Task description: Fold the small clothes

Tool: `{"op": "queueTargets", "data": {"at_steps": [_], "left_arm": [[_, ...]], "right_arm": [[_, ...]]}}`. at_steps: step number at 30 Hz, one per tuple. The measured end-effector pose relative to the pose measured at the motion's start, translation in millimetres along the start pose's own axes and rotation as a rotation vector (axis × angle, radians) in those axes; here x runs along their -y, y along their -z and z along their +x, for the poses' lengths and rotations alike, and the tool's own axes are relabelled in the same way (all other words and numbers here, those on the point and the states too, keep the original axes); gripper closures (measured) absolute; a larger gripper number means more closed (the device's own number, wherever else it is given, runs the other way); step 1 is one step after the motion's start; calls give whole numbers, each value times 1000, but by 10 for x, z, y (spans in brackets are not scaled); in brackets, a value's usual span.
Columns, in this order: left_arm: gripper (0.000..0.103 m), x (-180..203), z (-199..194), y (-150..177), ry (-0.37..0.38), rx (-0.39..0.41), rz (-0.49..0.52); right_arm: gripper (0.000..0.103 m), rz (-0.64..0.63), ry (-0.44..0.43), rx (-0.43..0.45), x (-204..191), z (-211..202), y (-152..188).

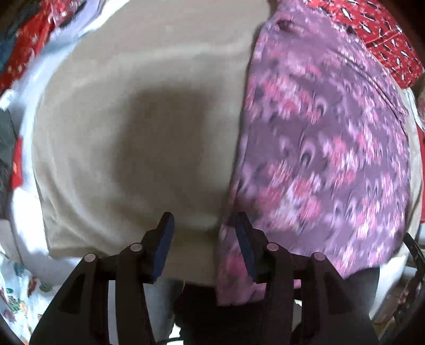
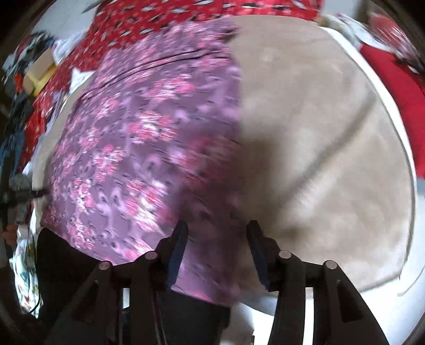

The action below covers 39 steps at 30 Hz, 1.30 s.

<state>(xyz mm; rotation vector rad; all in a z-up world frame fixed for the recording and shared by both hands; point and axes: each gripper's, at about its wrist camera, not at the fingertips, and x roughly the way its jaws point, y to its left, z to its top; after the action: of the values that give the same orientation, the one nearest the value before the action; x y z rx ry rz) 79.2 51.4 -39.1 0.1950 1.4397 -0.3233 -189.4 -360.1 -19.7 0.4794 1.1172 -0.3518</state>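
Note:
A purple garment with a pink floral print [image 1: 326, 148] lies spread on a beige cloth-covered surface [image 1: 138, 127]; it fills the right half of the left wrist view and the left half of the right wrist view [image 2: 138, 148]. My left gripper [image 1: 204, 225] is open and empty, hovering over the garment's near left edge. My right gripper [image 2: 217, 234] is open and empty, above the garment's near right edge where it meets the beige cloth [image 2: 318, 148]. Both views are motion-blurred.
Red patterned clothes [image 1: 377, 29] lie at the far side and show in the right wrist view [image 2: 164, 18]. A white sheet [image 1: 24, 238] borders the beige cloth. A plain red item [image 2: 393, 87] lies at the right. More clothes pile at the left [image 2: 18, 111].

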Motion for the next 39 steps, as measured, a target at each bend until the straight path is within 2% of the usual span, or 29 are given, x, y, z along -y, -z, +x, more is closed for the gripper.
{"op": "queueTargets", "data": {"at_steps": [4,6,9,10,11,12,13,16,17,20,24,27,32,39], "left_arm": [[54,-30,198,181,140,-79,6],[54,-15,236,230,177,-83,7],[54,87,225,353,189,-71,27],[54,119,217,358,192,-67,29],[54,169,204,367,196,-66,31],[62,265,178,348,204,-72,34],[77,394,133,394,211,-78,41],[95,511,76,417,215,-77,78],[97,544,47,421,229,-72,83],[98,615,-88,392,299,-42,79],[98,497,-332,193,422,25,44],[98,391,-478,47,483,63,15],[98,296,-546,-275,549,94,-39],[98,250,-586,-851,564,152,-90]], "right_arm": [[50,69,-94,-32,147,98,259],[49,67,-138,-54,105,181,336],[50,32,-184,-75,58,268,445],[53,20,-189,-71,41,274,468],[69,12,-207,-69,31,278,466],[84,10,-227,-71,26,264,476],[93,3,-242,-66,-4,254,471],[93,-90,-253,-11,-149,124,466],[93,-108,-268,19,-189,37,454],[93,-86,-330,87,-199,-149,385],[94,-3,-425,185,-135,-356,217],[94,47,-477,225,-130,-410,74],[94,85,-500,272,-122,-458,-240],[94,125,-517,330,-59,-407,-810]]}}
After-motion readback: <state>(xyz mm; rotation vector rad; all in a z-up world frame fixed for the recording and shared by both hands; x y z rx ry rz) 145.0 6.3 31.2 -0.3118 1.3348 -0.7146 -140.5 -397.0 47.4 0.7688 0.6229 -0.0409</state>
